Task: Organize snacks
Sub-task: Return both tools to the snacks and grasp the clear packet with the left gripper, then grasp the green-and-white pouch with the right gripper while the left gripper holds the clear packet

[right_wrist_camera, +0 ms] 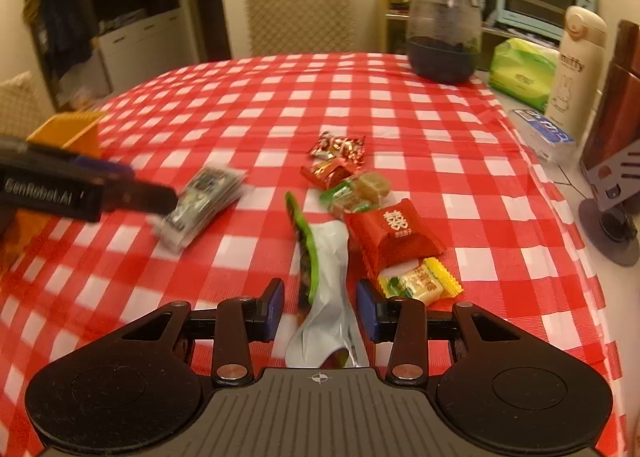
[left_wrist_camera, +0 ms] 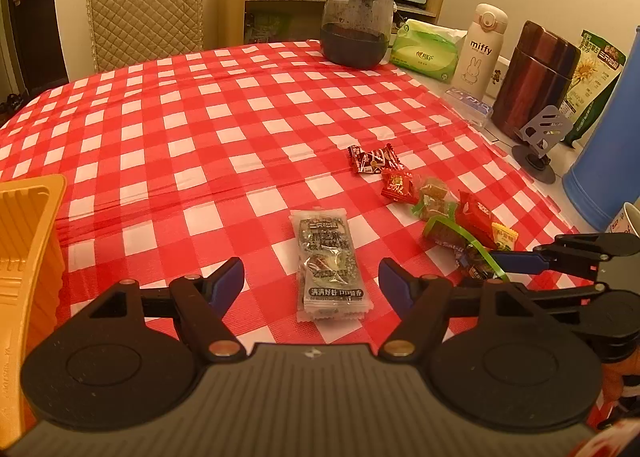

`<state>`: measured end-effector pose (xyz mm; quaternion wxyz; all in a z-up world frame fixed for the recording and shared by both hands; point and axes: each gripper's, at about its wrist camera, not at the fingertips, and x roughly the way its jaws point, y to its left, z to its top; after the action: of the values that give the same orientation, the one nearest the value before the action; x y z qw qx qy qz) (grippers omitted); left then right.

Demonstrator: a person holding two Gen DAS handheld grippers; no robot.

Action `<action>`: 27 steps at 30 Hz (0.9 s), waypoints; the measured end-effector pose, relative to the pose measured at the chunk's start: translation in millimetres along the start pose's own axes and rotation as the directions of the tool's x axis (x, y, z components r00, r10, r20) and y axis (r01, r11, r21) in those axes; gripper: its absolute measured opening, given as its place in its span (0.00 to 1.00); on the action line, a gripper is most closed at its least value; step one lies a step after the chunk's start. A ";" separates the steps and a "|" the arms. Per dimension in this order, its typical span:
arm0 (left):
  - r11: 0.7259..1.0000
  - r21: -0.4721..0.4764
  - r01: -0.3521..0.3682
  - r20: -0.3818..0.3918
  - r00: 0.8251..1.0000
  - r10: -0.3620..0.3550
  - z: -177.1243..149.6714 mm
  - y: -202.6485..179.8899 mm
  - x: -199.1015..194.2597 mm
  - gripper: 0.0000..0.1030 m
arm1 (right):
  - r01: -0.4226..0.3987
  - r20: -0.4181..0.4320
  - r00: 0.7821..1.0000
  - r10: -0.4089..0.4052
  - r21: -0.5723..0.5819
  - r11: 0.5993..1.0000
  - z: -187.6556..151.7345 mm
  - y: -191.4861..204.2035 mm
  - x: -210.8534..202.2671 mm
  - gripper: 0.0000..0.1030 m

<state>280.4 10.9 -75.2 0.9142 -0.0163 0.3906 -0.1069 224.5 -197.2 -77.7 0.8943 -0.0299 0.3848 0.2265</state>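
1. Two grippers work over a red-and-white checked tablecloth. In the left wrist view, the left gripper hangs with its blue-padded fingers spread wide and nothing touching them. A clear snack packet with dark filling lies flat on the cloth in the gap between the fingers, free of both pads.
2. Same view: an orange tray sits at the left edge. To the right of the packet, a loose cluster of wrapped candies runs in a diagonal line, and the right gripper's blue finger reaches into its near end. Along the far right edge stand a dark jar, a green tissue pack and a white flask.
3. In the right wrist view, the right gripper has its fingers part-way closed around a green-edged silver pouch that stands on edge between them; whether the pads press on it I cannot tell.
4. Same view: a red candy and a yellow candy lie just right of the pouch. The clear snack packet lies to the left, beside the left gripper's dark body, with the orange tray beyond.
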 end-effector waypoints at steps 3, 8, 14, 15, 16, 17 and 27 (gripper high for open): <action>1.000 -0.004 0.005 0.000 1.000 -0.005 -0.1 -0.3 3.3 0.69 | 0.026 0.009 1.000 -0.026 0.009 1.000 2.7 2.5 2.6 0.40; 1.000 0.002 0.017 -0.001 1.000 -0.017 -0.9 -2.7 7.6 0.69 | 0.078 0.022 0.997 -0.078 -0.017 0.997 -0.2 10.0 2.5 0.27; 0.999 0.021 0.027 0.002 1.000 -0.027 -1.7 -6.7 13.5 0.69 | 0.076 0.045 0.996 -0.077 0.024 0.997 -6.2 9.6 -2.9 0.25; 0.999 0.020 0.029 0.002 1.000 -0.029 -1.7 -6.8 15.3 0.69 | 0.072 0.048 0.996 -0.074 0.035 0.997 -6.6 9.1 -4.3 0.25; 0.999 0.019 0.032 0.002 0.999 -0.032 -1.7 -6.6 17.3 0.68 | 0.068 0.050 0.996 -0.070 0.043 0.997 -6.5 9.0 -5.7 0.25; 0.999 0.015 0.035 0.002 0.999 -0.035 -1.6 -6.1 19.3 0.68 | 0.065 0.053 0.996 -0.068 0.050 0.997 -6.4 8.9 -7.1 0.25; 0.999 0.028 0.033 -0.011 0.999 -0.033 -2.1 -10.9 37.7 0.43 | 0.055 0.056 0.997 -0.060 0.092 0.994 -8.1 9.6 -13.2 0.25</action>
<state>302.2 -7.5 -102.2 0.9104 -0.0092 0.3934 -0.1274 207.0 -195.5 -73.0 0.9117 0.0064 0.3674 0.1837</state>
